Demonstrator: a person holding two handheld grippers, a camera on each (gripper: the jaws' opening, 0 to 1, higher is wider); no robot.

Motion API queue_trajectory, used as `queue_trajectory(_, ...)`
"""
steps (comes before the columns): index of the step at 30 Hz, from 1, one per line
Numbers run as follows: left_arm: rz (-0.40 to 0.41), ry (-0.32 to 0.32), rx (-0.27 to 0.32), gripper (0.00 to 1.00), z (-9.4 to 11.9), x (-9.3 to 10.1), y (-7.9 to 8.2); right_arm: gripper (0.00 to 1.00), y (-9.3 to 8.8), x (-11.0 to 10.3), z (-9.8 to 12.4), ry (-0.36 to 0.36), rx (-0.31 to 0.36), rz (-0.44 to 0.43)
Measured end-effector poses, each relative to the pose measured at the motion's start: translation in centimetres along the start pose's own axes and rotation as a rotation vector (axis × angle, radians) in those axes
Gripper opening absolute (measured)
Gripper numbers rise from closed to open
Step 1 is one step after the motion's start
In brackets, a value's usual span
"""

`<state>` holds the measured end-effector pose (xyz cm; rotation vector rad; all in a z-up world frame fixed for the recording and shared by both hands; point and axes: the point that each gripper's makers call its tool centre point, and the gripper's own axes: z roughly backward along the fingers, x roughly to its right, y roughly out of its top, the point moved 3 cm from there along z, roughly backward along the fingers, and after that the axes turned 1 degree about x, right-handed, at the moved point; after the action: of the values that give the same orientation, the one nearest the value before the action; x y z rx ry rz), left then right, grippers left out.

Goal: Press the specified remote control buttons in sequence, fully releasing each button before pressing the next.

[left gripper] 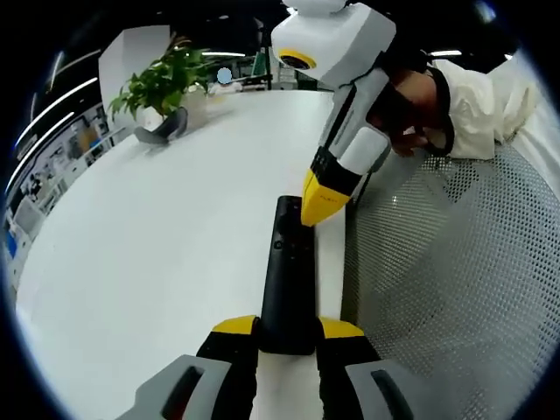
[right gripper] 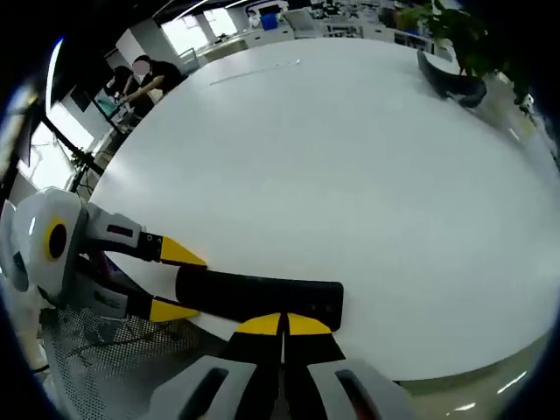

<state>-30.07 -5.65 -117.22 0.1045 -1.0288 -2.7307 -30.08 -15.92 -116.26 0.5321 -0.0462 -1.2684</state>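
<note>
In the left gripper view, the left gripper point(left gripper: 287, 337) rose from the bottom edge with its two yellow-tipped jaws clamped on the near end of a black remote control point(left gripper: 289, 280), one jaw on each long side. The remote lay lengthwise away from the camera along the edge of a white table point(left gripper: 166, 245), just beside the grey mesh point(left gripper: 455, 262) that ran along the table's right side. At the remote's far end the right gripper point(left gripper: 322, 203) came down from above, its yellow tips drawn together to a single point that touched the upper part of the remote's face near the buttons; a person's hand point(left gripper: 411, 109) in a pale sleeve held that gripper's white body. In the right gripper view, the right gripper point(right gripper: 283, 325) showed its jaws closed tip to tip with no gap, pressed down on the top of the remote control point(right gripper: 258, 297), which lay crosswise just past them. To the left, the left gripper point(right gripper: 171, 280) held the remote's other end between its yellow tips. Beyond, the table point(right gripper: 350, 175) stretched away bare and white. Far off stood a potted plant point(left gripper: 162, 92) in a dark, tilted pot, also seen at the far right edge point(right gripper: 455, 52), and a person point(right gripper: 144, 77) bent over a desk in the background.
</note>
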Motion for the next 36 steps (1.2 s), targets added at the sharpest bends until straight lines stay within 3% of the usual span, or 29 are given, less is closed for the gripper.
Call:
queue_trajectory(10,-0.027,-0.021,-0.026,0.25,0.0,-0.4,0.1,0.00,0.1,0.2,-0.2,-0.002,0.020,0.020)
queue_trajectory(26,-0.006,0.003,-0.016,0.25,-0.1,-0.5,0.0,0.00,0.3,0.1,-0.1,0.005,-0.004,0.030)
queue_trajectory(30,-0.011,-0.004,-0.018,0.24,0.0,0.2,-0.2,0.00,0.4,0.1,-0.1,0.013,-0.029,0.037)
queue_trajectory(36,0.043,0.038,0.063,0.24,0.1,0.5,-0.3,0.00,0.7,0.3,0.2,0.005,-0.015,0.020)
